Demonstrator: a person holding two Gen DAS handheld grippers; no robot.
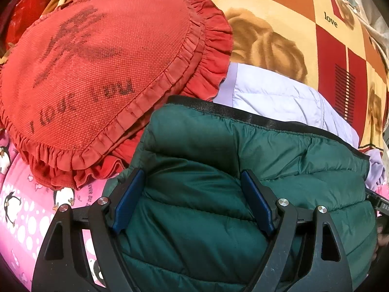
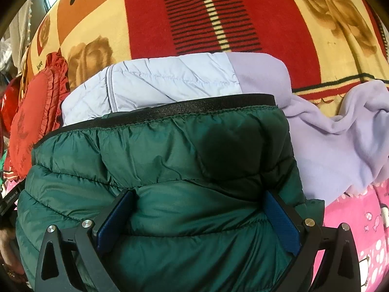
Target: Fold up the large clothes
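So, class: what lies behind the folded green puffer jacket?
Behind the green puffer jacket lies a pale lilac quilted jacket on the patterned blanket. Its near part is hidden by the green one.

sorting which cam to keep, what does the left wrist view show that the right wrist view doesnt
Only the left wrist view shows the writing on the red heart cushion up close, the penguin print on the pink sheet, and the left gripper.

Only the right wrist view shows the loose lilac fleece spread to the right, and the right gripper.

Both show the green puffer jacket bulging between blue pads set wide, the pale quilted jacket behind it, and the rose-patterned blanket.
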